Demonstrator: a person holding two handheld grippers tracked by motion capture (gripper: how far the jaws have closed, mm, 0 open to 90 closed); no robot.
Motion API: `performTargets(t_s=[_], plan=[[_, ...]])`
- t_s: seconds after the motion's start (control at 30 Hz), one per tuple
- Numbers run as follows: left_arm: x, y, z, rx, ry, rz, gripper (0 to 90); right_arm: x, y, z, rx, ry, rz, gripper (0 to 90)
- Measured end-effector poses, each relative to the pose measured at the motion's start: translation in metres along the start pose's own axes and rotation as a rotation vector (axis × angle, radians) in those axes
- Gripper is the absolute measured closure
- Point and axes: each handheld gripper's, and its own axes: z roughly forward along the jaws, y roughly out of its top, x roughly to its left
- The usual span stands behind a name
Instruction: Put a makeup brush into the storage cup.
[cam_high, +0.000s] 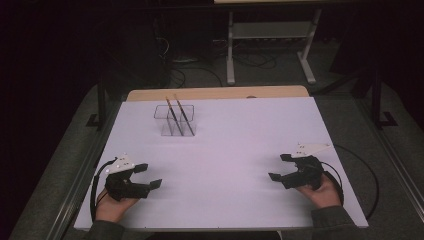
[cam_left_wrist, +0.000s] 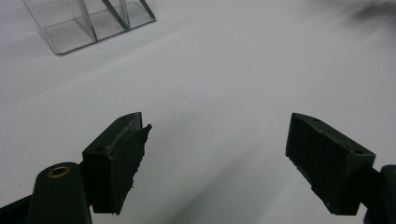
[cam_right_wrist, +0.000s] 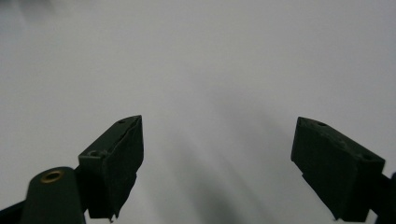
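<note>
Dim room, dark surroundings, brightly lit white desk (cam_high: 225, 150), soft shadows beneath jaws, blurred far corners in gripper views

High cam overhead; gripper cams low, close.

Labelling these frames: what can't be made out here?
- Clear plastic holder, left gripper view: top cut off by the upper edge.
- Two thin dark sticks with orange tips, high view: too small to identify.
- Blurred dark shape, left gripper view corner: unidentifiable.
- Room beyond the white table, high view: too dark.
</note>
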Motion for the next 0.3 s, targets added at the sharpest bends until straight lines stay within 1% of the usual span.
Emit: performTargets(t_s=[0.07, 0.1, 0.13, 0.17, 0.23, 0.3], plan=[[-0.0009, -0.0002, 0.0001, -0.005, -0.002, 0.003, 18.8, -0.0006, -0.0004, -0.0006, 0.0, 0.0, 0.003, 16.0], [-0.0011, 0.0, 0.0002, -0.004, 0.0, 0.011, 18.8, -0.0011, -0.0007, -0.0005, -0.004, -0.001, 0.006, 16.0], [-0.0017, 0.0001, 0.0003, -0.008, 0.001, 0.009, 18.6, -0.0013, -0.001, -0.0004, -0.005, 0.0, 0.01, 16.1], [-0.0022, 0.0002, 0.0004, -0.009, -0.002, 0.005, 18.2, -0.0019, -0.0015, -0.0005, -0.007, -0.004, 0.004, 16.0], [-0.0021, 0.0005, 0.0008, -0.003, 0.001, 0.02, 18.2, -0.0026, -0.0021, -0.0012, -0.011, -0.003, 0.002, 16.0], [-0.0026, 0.0009, 0.0015, -0.003, -0.005, 0.022, 18.1, -0.0025, -0.002, -0.0018, -0.014, -0.005, 0.005, 16.0]])
